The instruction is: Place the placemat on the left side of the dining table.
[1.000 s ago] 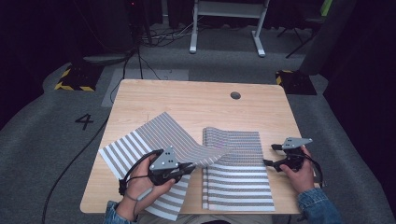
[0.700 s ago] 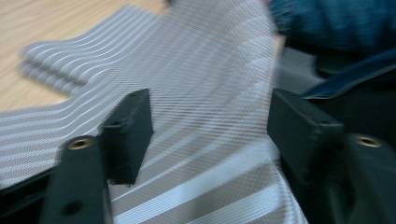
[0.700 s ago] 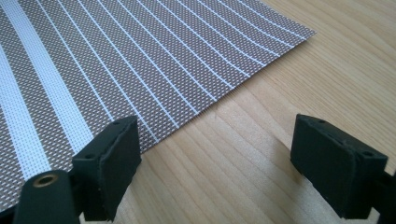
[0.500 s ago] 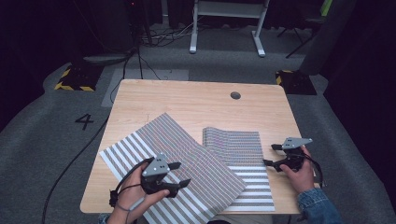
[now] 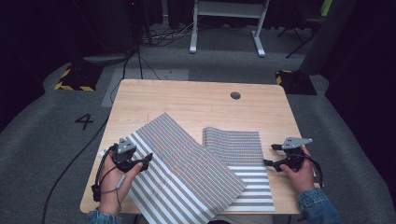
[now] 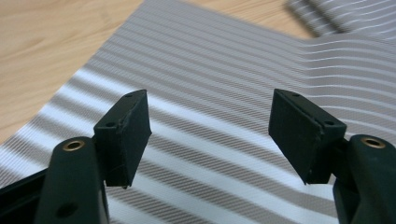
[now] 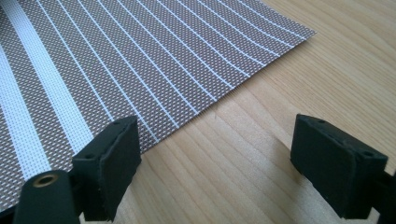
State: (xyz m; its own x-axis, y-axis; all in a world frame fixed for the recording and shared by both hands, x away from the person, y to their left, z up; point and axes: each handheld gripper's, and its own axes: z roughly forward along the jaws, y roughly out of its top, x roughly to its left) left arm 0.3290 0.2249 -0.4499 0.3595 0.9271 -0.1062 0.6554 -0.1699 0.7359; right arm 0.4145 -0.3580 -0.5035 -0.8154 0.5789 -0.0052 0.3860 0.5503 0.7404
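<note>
Left gripper has its jaws spread wide, they've just been opening, and nothing sits between them. In the left gripper view the pads hang over bare striped weave. It sits at the left edge of the upper placemat, the one lying skewed on the near half of the table. Right gripper is also wide apart and holding nothing, parked over bare wood just beside the right edge of the lower placemat, which lies square under the skewed one, so they overlap near the middle.

My read: the skewed mat needs a fresh grab so it can be squared up with the other. If I were doing it, I'd come in low at a free corner or edge, slide one jaw under and pinch only the top sheet, not both where they overlap. The right one could pin the lower mat's edge so it doesn't drag along.

Material looks like woven vinyl mesh, brown-grey with white stripes that run from thick bands to thin lines. It's stiff-ish but springy: the lower mat's far end curls up a bit. Thin flat rectangles, crisp cut edges, probably slick on that smooth pale wood top.
</note>
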